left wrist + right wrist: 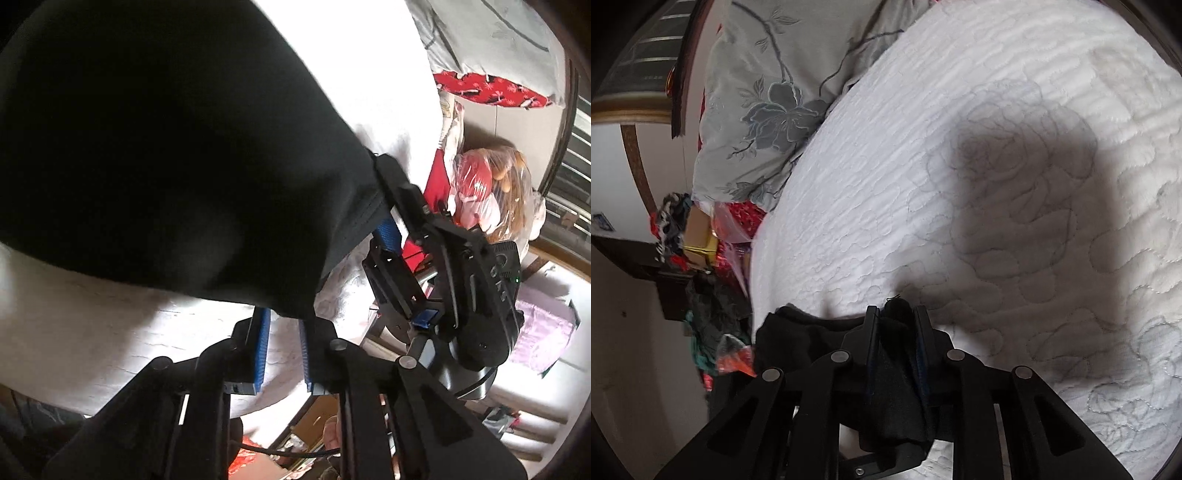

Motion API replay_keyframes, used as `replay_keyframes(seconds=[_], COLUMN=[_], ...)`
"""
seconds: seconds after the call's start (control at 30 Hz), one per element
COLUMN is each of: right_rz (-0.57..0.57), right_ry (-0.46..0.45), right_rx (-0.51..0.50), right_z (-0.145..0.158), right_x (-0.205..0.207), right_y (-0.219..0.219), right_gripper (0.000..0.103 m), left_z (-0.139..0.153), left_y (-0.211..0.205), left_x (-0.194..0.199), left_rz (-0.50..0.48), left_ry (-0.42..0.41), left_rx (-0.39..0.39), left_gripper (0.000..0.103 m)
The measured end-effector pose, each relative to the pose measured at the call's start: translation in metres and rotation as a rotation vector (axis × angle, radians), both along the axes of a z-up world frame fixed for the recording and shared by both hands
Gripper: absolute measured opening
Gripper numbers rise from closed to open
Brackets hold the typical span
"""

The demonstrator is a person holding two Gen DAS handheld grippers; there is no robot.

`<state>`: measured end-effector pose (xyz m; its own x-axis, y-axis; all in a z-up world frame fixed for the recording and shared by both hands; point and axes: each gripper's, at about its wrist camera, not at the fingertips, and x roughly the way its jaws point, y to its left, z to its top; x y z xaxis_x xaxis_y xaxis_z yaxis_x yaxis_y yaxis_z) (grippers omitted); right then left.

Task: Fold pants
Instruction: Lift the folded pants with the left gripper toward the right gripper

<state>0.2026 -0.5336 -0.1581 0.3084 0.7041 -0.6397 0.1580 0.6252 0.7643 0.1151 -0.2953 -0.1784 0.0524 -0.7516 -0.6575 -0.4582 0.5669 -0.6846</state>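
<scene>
The black pants (pixel 155 155) hang lifted above the white quilted bed (pixel 92 350) and fill most of the left wrist view. My left gripper (pixel 284 325) has its blue-padded fingers (pixel 263 350) a little apart, and the pants' lower edge drapes over their tips; whether they pinch it is unclear. My right gripper shows there too (pixel 384 206), shut on the pants' hem at the right corner. In the right wrist view the right gripper (pixel 897 317) is shut on a bunch of the black pants (pixel 894 387), held above the bed (pixel 960 184).
A grey floral duvet (pixel 764 103) lies at the bed's head. Beside the bed are a red patterned cloth (pixel 491 90), plastic bags of clothes (pixel 491 192), a cardboard box (pixel 698 229) and piled clothing (pixel 713 314). The bed edge runs close to my grippers.
</scene>
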Motion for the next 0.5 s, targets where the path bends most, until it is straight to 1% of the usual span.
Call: replay_keyframes(seconds=[0.03, 0.07, 0.1, 0.17, 0.27, 0.33, 0.37, 0.43, 0.5], right_rz=[0.0, 0.003, 0.003, 0.01, 0.038, 0.043, 0.045, 0.049, 0.051], right_ry=[0.006, 0.013, 0.023, 0.036, 0.033, 0.031, 0.033, 0.033, 0.032], right_rx=[0.012, 0.023, 0.035, 0.067, 0.091, 0.104, 0.114, 0.127, 0.139], right_z=[-0.002, -0.004, -0.007, -0.011, -0.013, -0.014, -0.014, -0.016, -0.016], right_x=[0.002, 0.003, 0.005, 0.008, 0.013, 0.014, 0.015, 0.017, 0.017], right_y=[-0.002, -0.003, -0.004, -0.006, -0.005, -0.005, -0.005, -0.004, -0.004], right_gripper=[0.025, 0.027, 0.032, 0.035, 0.041, 0.044, 0.045, 0.046, 0.047], left_z=[-0.002, -0.004, -0.008, -0.011, -0.01, -0.006, -0.005, -0.003, -0.004], left_y=[0.002, 0.004, 0.007, 0.01, 0.011, 0.009, 0.009, 0.006, 0.0], left_x=[-0.003, -0.005, -0.006, -0.004, -0.002, -0.001, 0.0, 0.004, 0.006], left_rz=[0.009, 0.02, 0.037, 0.067, 0.083, 0.082, 0.084, 0.099, 0.094], left_ry=[0.01, 0.019, 0.028, 0.036, 0.02, -0.003, -0.011, -0.033, -0.039], left_rx=[-0.003, -0.013, -0.028, -0.062, -0.059, -0.048, -0.049, -0.047, -0.016], left_gripper=[0.015, 0.016, 0.016, 0.016, 0.016, 0.023, 0.028, 0.037, 0.039])
